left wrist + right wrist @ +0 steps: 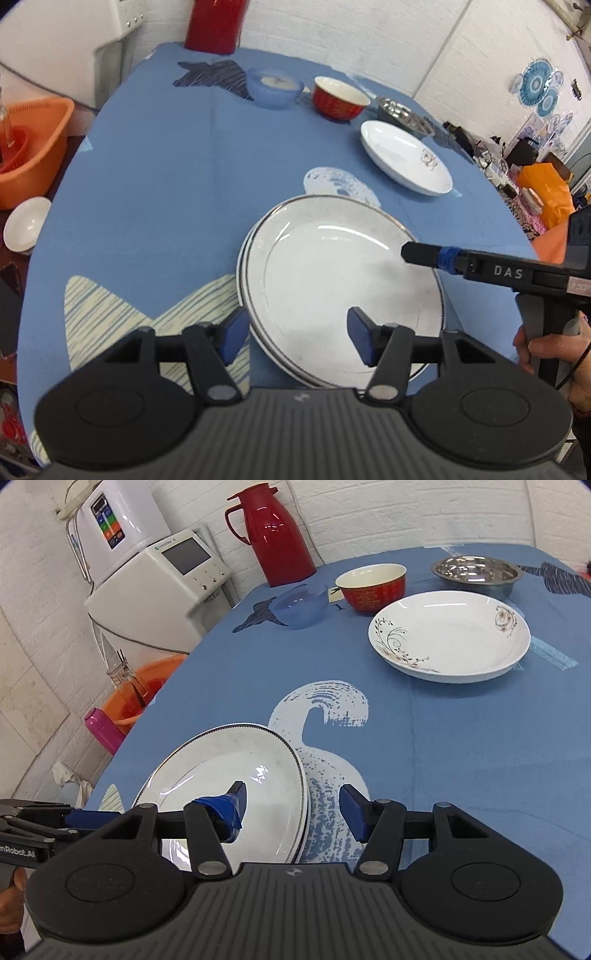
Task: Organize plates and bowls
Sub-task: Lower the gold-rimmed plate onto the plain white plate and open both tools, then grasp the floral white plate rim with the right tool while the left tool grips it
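Observation:
Two white plates with dark rims lie stacked [332, 280] on the blue tablecloth [166, 184]. My left gripper [299, 338] is open and straddles the stack's near rim, one pad outside it and one over the plate. In the right wrist view my right gripper [293, 808] is open too, with the rim of the stack [229, 775] between its pads. The right gripper [417, 253] reaches in from the right over the far rim. A deep white floral plate [448, 631], a red bowl [371, 587], a clear blue bowl [301, 603] and a steel bowl [476, 570] stand farther back.
A red thermos [277, 531] stands at the table's back edge beside a white water machine [159, 587]. Below the left edge are an orange basin [33, 144], a white bowl [26, 225] and a pink bottle [103, 731]. A hand [543, 350] holds the right gripper's handle.

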The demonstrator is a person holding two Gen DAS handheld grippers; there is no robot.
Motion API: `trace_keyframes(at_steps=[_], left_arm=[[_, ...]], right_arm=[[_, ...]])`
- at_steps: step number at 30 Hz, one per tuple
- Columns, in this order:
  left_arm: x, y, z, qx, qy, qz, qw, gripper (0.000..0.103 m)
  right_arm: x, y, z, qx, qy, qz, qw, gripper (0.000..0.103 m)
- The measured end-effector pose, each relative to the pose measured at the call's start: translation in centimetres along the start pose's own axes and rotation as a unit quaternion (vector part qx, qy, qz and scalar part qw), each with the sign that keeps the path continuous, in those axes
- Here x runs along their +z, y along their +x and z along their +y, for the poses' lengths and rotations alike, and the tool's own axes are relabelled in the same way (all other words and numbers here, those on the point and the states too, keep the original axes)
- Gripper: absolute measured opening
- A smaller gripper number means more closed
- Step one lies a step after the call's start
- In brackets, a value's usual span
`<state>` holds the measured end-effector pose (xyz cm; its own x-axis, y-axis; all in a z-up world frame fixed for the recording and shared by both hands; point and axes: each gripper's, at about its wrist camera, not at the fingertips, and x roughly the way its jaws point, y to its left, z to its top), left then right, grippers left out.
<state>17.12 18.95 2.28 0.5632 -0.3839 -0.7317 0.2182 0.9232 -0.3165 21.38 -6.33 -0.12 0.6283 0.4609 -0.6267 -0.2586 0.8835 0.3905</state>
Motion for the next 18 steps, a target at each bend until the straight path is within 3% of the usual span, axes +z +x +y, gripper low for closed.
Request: trace_keyframes(at_steps=[5,9,14,18], left_arm=[[2.6,-1.6,-1.3,0.006,0.023,-0.04,0.9989,0.06],[6.2,0.3,-3.3,0.009,0.042,-0.045,0.9981,0.063],[12.1,6.5,-6.1,-0.011,0.047,-0.005,0.9988,0.064],[16.4,13.1,-8.4,-0.005,0.054,0.04,0.9977,0.065]], right_arm=[[1.4,-0.7,-1.7,-0.008,0.012,-0.008,1.0,0.041],[4.0,-2.2,-4.0,-0.044,0.017,-0.03,0.998,0.042],[9.1,-2.2,-9.0,-0.151,0.013,-0.026,0.988,0.043],[13.1,0.5,-12.7,-0.188,0.015,0.013,0.982,0.043]])
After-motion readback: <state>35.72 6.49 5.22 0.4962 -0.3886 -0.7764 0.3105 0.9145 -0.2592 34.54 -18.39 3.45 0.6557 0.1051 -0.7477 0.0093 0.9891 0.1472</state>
